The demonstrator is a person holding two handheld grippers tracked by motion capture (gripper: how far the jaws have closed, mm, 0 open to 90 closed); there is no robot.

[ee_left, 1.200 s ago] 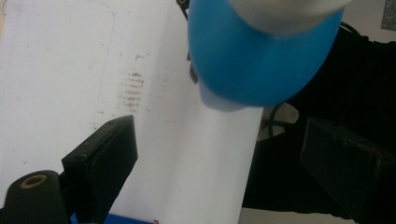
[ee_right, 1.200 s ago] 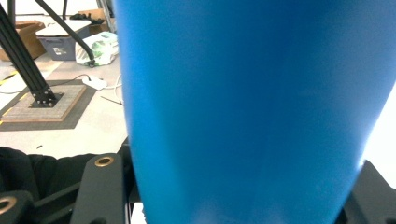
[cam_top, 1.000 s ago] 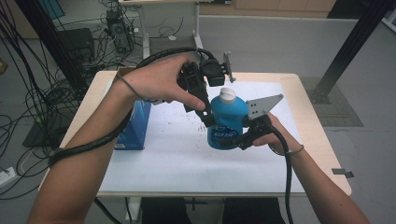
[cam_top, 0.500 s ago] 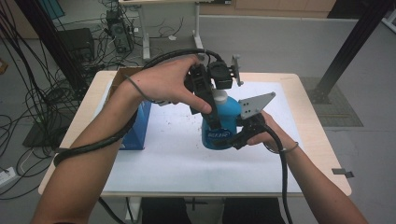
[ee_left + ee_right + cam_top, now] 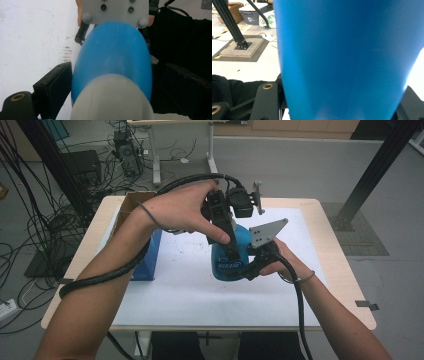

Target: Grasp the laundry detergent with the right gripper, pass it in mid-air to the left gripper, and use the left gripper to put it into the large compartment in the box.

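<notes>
i see the blue bottle [image 5: 227, 257] upright on the white sheet [image 5: 190, 285] covering the wooden table [image 5: 345, 280]. my right claw [image 5: 240, 272] clamps its body; my left claw [image 5: 231, 251] stands apart around its cap. cables [image 5: 30, 225] sprawl over the grey floor.

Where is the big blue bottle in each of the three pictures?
High view: the blue bottle stands mid-table, between both grippers.
Left gripper view: seen from above, the bottle is in the centre, its white cap at the bottom.
Right gripper view: its side spans the middle, close up.
Shared landmark: the grey plate beside the bottle, at the top of the left gripper view.
</notes>
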